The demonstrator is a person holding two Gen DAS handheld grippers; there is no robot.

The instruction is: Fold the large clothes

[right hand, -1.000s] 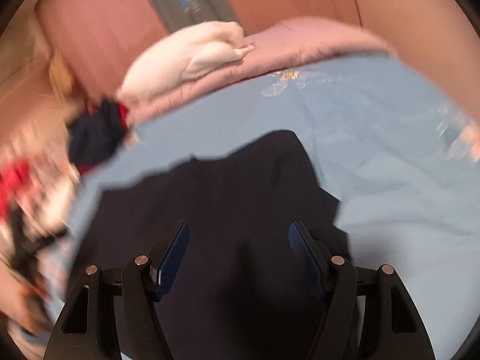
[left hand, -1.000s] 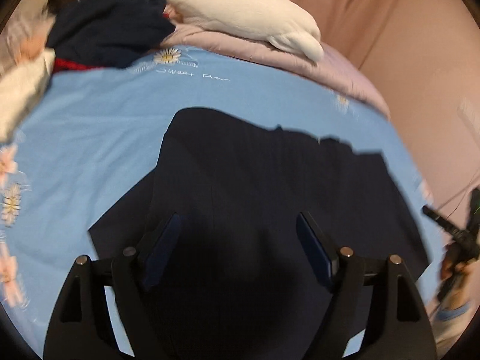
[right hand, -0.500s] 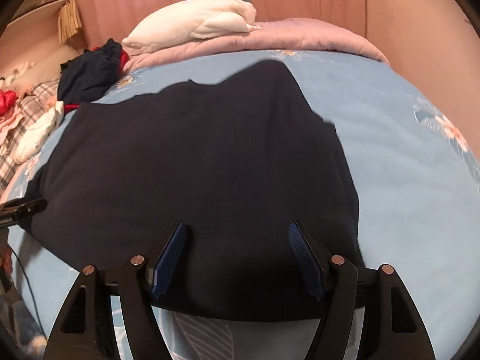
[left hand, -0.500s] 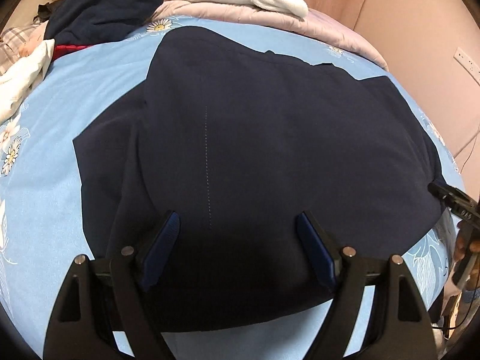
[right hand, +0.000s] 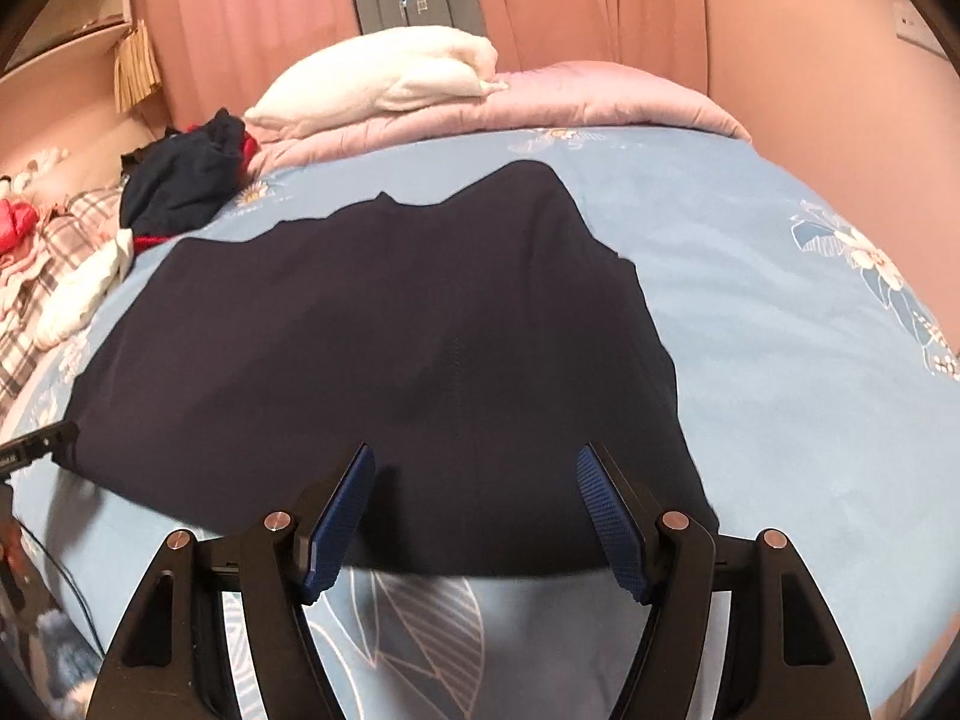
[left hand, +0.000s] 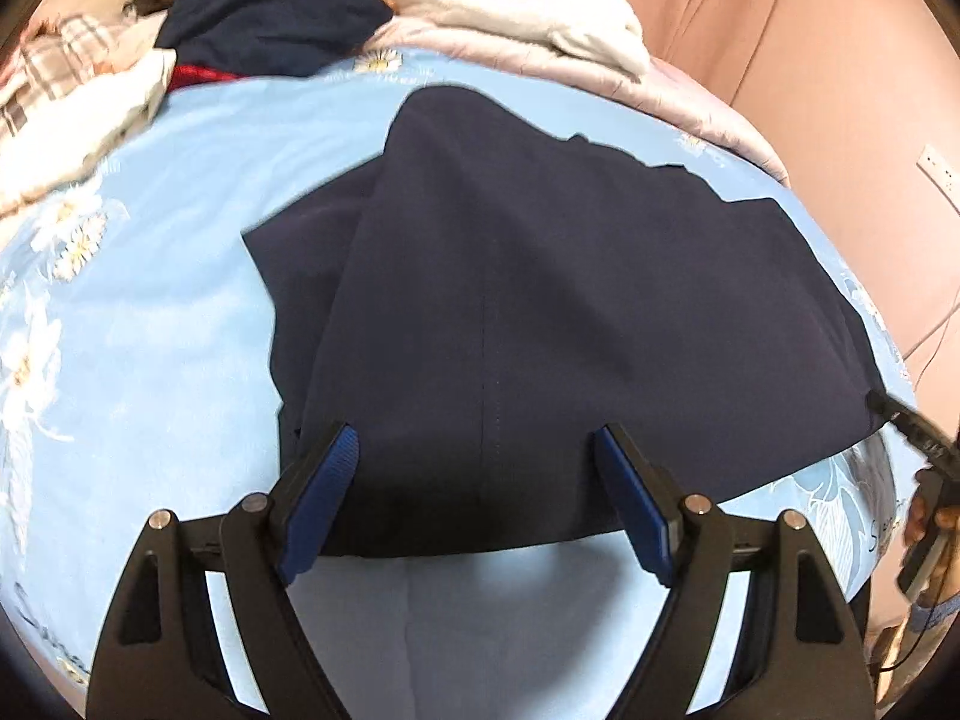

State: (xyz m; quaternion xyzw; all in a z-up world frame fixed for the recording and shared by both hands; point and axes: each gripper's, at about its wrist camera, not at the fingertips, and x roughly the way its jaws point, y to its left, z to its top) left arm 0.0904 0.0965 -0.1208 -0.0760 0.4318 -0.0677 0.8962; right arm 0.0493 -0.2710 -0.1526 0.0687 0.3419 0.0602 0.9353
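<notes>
A home bedroom: a bed [right hand: 750, 312] with a blue flowered sheet, a pink quilt [right hand: 540, 102] and white pillow [right hand: 384, 84] at twelve o'clock, pink curtains [right hand: 252, 18] behind.

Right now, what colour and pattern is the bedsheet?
Light blue with white flowers, on the bedsheet; the right wrist view shows it best.

Both matte black two-finger grippers, left [left hand: 477, 462] and right [right hand: 474, 480], carry ribbed blue pads [left hand: 324, 495] and silver screw heads at the lower frame.

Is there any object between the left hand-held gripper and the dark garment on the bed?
Nothing visible: the left hand-held gripper hangs open over the near hem of the dark navy garment, with no object between.
</notes>
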